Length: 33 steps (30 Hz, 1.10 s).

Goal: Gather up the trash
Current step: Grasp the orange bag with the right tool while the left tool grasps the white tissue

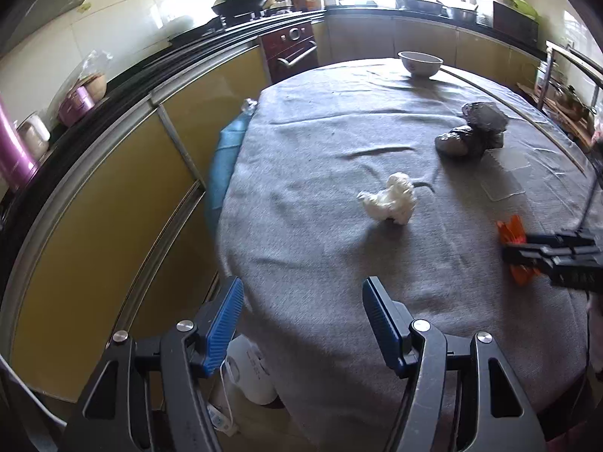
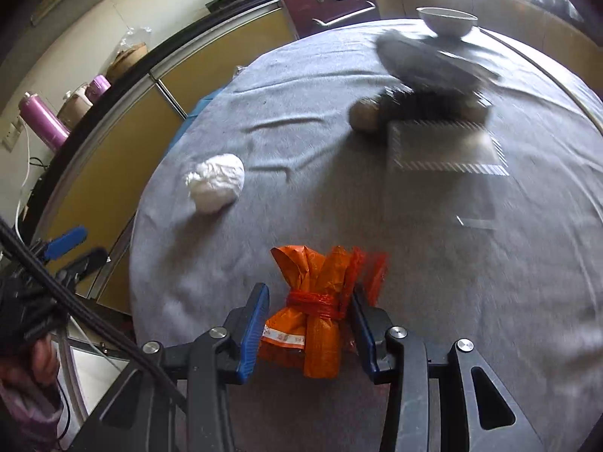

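Note:
A tied orange plastic bag bundle (image 2: 320, 324) lies on the grey-clothed table (image 2: 264, 226) between the blue pads of my right gripper (image 2: 309, 290), which is shut on it. In the left wrist view that bundle (image 1: 512, 228) and the right gripper (image 1: 557, 256) sit at the right edge. My left gripper (image 1: 303, 286) hovers open over the table's near edge with nothing between its fingers. A crumpled white paper ball (image 1: 392, 199) lies ahead of it. Farther back rests a black plastic bag (image 1: 475, 130), and a flat clear plastic piece (image 1: 505, 177) lies beside it.
A white bowl (image 1: 420, 63) stands at the table's far edge. Yellow cabinets (image 1: 113, 207) and a dark red oven (image 1: 292, 49) run along the left. A blue object (image 1: 226, 158) leans at the table's left side, and a white appliance (image 1: 252, 373) sits on the floor below.

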Each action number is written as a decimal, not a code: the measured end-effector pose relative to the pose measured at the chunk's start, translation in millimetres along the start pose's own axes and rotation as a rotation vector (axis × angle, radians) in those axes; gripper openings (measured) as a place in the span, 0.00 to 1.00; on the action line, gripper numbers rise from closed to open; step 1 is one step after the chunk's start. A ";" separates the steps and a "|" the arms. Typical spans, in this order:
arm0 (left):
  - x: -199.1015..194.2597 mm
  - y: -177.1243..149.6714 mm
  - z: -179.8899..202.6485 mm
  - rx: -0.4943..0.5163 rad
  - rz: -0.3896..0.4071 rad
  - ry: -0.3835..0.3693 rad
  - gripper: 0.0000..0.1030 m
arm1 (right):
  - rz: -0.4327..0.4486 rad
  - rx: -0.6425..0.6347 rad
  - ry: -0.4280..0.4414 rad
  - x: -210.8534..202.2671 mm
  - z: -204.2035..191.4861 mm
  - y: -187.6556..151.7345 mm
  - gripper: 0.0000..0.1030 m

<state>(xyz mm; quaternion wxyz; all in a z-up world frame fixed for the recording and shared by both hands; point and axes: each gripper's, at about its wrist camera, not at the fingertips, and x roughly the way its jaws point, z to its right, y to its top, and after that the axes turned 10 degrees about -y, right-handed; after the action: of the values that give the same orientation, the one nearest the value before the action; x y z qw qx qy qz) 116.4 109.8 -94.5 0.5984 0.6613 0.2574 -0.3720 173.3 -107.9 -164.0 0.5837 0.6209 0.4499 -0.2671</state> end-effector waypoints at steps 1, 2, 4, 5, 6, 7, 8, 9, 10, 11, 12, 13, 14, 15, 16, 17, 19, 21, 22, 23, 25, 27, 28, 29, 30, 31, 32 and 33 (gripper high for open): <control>1.8 3.2 1.3 0.009 -0.002 -0.010 0.65 | 0.000 0.010 -0.003 -4.6 4.5 -6.1 0.45; 5.1 7.7 2.4 0.018 -0.007 -0.022 0.65 | 0.000 0.018 -0.009 -8.8 8.5 -11.0 0.45; 11.8 16.1 4.3 0.026 -0.015 -0.051 0.65 | -0.003 0.040 -0.018 -18.2 19.4 -22.1 0.44; 16.1 21.5 4.7 0.027 -0.022 -0.071 0.65 | -0.004 0.051 -0.023 -20.5 23.7 -24.9 0.43; 21.1 27.5 5.3 0.024 -0.033 -0.094 0.65 | -0.004 0.065 -0.033 -24.6 29.5 -29.5 0.43; 25.9 33.4 6.4 0.023 -0.042 -0.117 0.65 | -0.003 0.078 -0.046 -29.3 35.5 -35.2 0.43; 31.5 40.2 7.9 0.025 -0.048 -0.143 0.65 | -0.002 0.092 -0.060 -34.4 42.0 -41.1 0.43; 35.8 44.3 9.8 0.030 -0.052 -0.158 0.65 | -0.001 0.102 -0.070 -37.6 46.7 -44.7 0.43; 41.8 49.1 13.6 0.038 -0.063 -0.167 0.65 | 0.001 0.117 -0.084 -42.4 53.6 -50.6 0.43; 47.8 53.3 17.4 0.050 -0.075 -0.174 0.65 | 0.005 0.137 -0.094 -47.3 60.9 -56.4 0.43; 55.6 58.4 22.7 0.071 -0.089 -0.194 0.65 | 0.007 0.151 -0.103 -50.9 66.7 -60.1 0.43; 61.0 61.6 26.8 0.084 -0.097 -0.209 0.67 | 0.011 0.167 -0.116 -55.3 73.4 -65.0 0.44; 68.1 65.7 30.3 0.093 -0.108 -0.218 0.67 | 0.015 0.180 -0.125 -59.2 79.4 -69.0 0.44; 73.1 68.6 32.0 0.094 -0.117 -0.216 0.67 | 0.018 0.191 -0.129 -61.8 83.1 -71.7 0.45; 79.0 72.2 33.6 0.092 -0.125 -0.218 0.67 | 0.020 0.207 -0.130 -64.9 88.5 -74.6 0.45; 83.1 74.5 34.3 0.091 -0.131 -0.229 0.67 | 0.020 0.217 -0.130 -67.1 93.0 -76.6 0.45; 92.8 78.4 35.0 0.087 -0.149 -0.246 0.67 | 0.021 0.224 -0.132 -70.8 98.5 -79.6 0.45; 101.6 80.4 34.3 0.078 -0.165 -0.245 0.67 | 0.019 0.222 -0.132 -69.5 97.6 -77.7 0.45; 104.4 80.6 34.2 0.073 -0.168 -0.253 0.67 | 0.019 0.217 -0.132 -70.5 98.0 -78.2 0.46; 106.5 80.6 34.5 0.067 -0.170 -0.265 0.67 | 0.019 0.213 -0.132 -71.0 99.3 -79.3 0.46; 110.5 81.5 34.7 0.049 -0.171 -0.289 0.67 | 0.021 0.201 -0.134 -72.3 100.3 -80.6 0.46; 113.8 80.8 33.9 0.026 -0.177 -0.299 0.66 | 0.030 0.195 -0.135 -73.5 101.8 -83.8 0.46; 115.8 81.0 33.3 0.013 -0.179 -0.302 0.61 | 0.035 0.190 -0.136 -73.9 102.2 -84.8 0.46; 117.3 80.8 33.9 0.003 -0.181 -0.305 0.56 | 0.040 0.182 -0.142 -74.2 102.4 -85.8 0.46; 118.9 80.1 35.2 -0.005 -0.187 -0.305 0.47 | 0.044 0.174 -0.147 -75.1 101.8 -87.4 0.46; 120.2 79.9 36.4 -0.009 -0.188 -0.307 0.44 | 0.048 0.164 -0.151 -75.5 101.4 -88.1 0.43; 119.8 79.5 37.8 -0.012 -0.184 -0.307 0.42 | 0.052 0.155 -0.160 -75.8 100.9 -88.7 0.41; 118.3 78.8 40.5 -0.011 -0.177 -0.299 0.38 | 0.054 0.147 -0.164 -75.4 100.3 -89.1 0.39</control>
<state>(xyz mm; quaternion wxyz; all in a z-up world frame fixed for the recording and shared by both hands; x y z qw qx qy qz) 240.7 45.7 -142.1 0.5983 0.5702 0.2249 -0.5160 81.0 -231.0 -160.3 0.5786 0.6500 0.3629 -0.3333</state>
